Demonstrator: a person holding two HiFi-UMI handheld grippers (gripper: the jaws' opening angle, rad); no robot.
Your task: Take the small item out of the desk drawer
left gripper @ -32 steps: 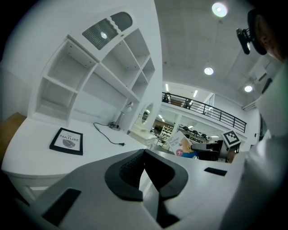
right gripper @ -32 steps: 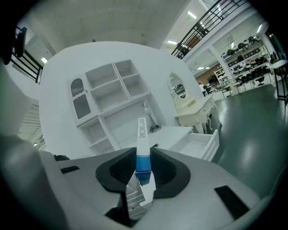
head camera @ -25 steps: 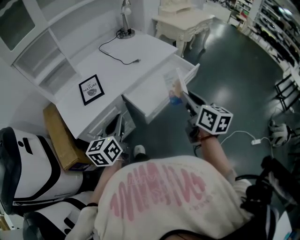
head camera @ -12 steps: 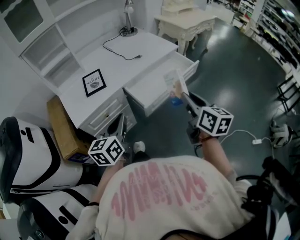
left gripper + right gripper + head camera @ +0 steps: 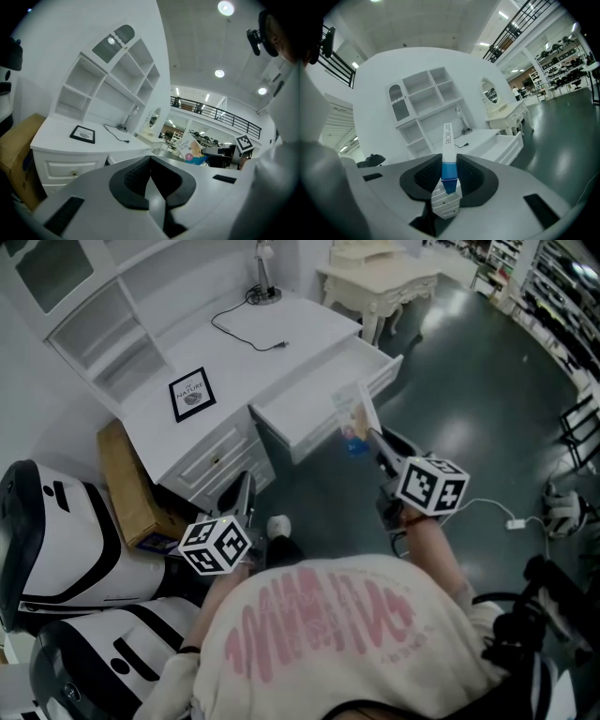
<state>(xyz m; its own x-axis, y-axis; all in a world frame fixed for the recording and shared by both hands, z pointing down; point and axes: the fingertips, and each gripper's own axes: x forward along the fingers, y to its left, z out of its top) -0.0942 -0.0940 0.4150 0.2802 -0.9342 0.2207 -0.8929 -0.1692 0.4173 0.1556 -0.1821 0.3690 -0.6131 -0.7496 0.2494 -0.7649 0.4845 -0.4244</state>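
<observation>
White desk, drawer open far; right gripper clamps packet just nearer; left gripper closed, empty, near left.

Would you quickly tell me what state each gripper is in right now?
Left gripper: closed, nothing between its jaws.
Right gripper: closed on a small white-and-blue packet.

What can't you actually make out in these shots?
- Print on the packet: the right gripper view shows it edge-on in the right tool; in the head view it is too small.
- Floor of the drawer: head view, partly behind the packet.
- Top of the lamp: head view, cut off by the top edge.
</observation>
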